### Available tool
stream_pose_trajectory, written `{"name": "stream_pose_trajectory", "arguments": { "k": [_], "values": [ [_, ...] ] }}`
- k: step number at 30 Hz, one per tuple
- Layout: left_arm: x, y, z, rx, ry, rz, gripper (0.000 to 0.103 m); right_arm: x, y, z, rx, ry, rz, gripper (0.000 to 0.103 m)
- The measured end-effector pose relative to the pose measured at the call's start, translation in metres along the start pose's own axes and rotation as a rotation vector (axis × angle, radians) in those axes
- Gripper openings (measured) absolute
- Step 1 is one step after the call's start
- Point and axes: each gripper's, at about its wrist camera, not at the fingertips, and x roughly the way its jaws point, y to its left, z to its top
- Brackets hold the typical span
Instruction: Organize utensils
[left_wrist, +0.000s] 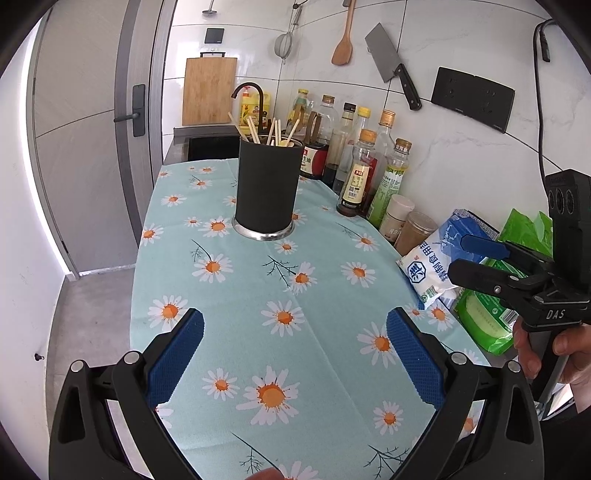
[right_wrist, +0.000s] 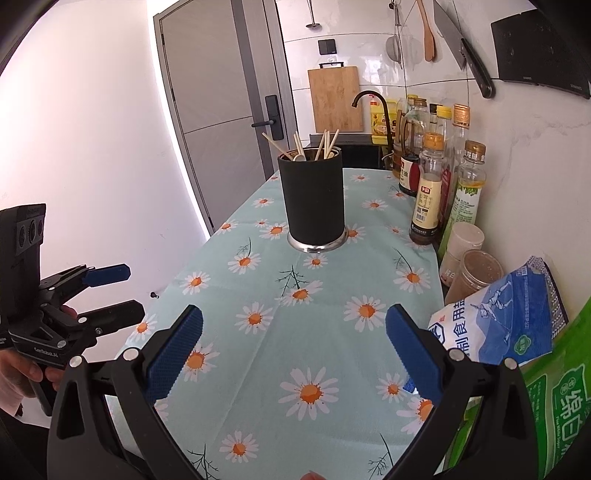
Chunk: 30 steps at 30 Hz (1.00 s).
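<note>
A black cylindrical utensil holder (left_wrist: 266, 186) with a steel base stands upright on the daisy tablecloth (left_wrist: 295, 295). It holds several wooden chopsticks (left_wrist: 255, 129) and a small spoon. It also shows in the right wrist view (right_wrist: 314, 201) with the chopsticks (right_wrist: 325, 144). My left gripper (left_wrist: 295, 354) is open and empty, held above the cloth well short of the holder. My right gripper (right_wrist: 294, 354) is open and empty, likewise short of the holder. Each gripper shows in the other's view: the right one (left_wrist: 476, 258) at the right edge, the left one (right_wrist: 118, 291) at the left edge.
Sauce and oil bottles (left_wrist: 369, 166) line the right wall, with jars (left_wrist: 413, 229), a salt bag (left_wrist: 439, 262) and a green packet (left_wrist: 491, 321) nearer me. A cleaver (left_wrist: 391, 64), spatula, strainer and cutting board (left_wrist: 208, 90) hang on the wall. The sink faucet (left_wrist: 255, 96) stands behind the holder. The counter's left edge drops to the floor.
</note>
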Motion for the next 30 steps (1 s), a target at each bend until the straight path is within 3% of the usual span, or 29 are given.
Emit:
{"name": "stream_pose_trajectory", "arguments": {
  "k": [30],
  "values": [
    [0.011,0.004,0.002,-0.067,0.025,0.015,0.097,0.015,-0.003,0.001,-0.021,0.036,0.037,0.098]
  ]
}}
